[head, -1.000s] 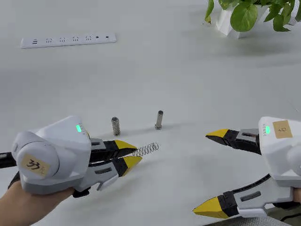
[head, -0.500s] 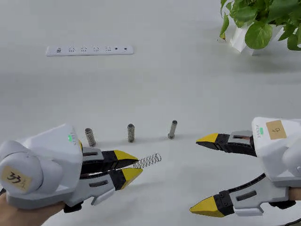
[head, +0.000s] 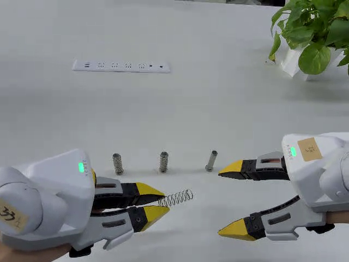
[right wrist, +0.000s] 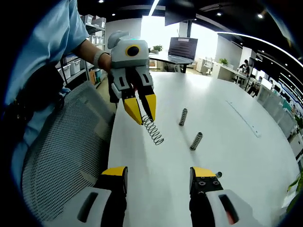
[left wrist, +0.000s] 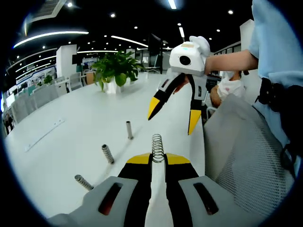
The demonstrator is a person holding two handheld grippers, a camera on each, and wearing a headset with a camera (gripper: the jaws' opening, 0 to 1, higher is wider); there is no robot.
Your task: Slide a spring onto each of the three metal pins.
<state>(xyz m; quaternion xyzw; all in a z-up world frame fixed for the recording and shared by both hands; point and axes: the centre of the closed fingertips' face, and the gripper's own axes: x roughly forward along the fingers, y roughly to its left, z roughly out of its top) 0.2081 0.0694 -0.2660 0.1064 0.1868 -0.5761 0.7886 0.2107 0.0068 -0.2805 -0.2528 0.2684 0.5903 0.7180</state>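
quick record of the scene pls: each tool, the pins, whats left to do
left tool: shut on one end of a spring, which sticks out past the tips
right tool: open, holding nothing
left pin: spring on it
middle pin: spring on it
right pin: bare, beside the right tool's upper tip
left to do: one spring
background: power strip, potted plant, white table

A white table [head: 218, 109] carried a power strip [head: 121, 66] and a potted plant [head: 308, 27]; a grey mesh chair [right wrist: 71, 142] stood beside it; ceiling lights [left wrist: 52, 34] lit the open office.
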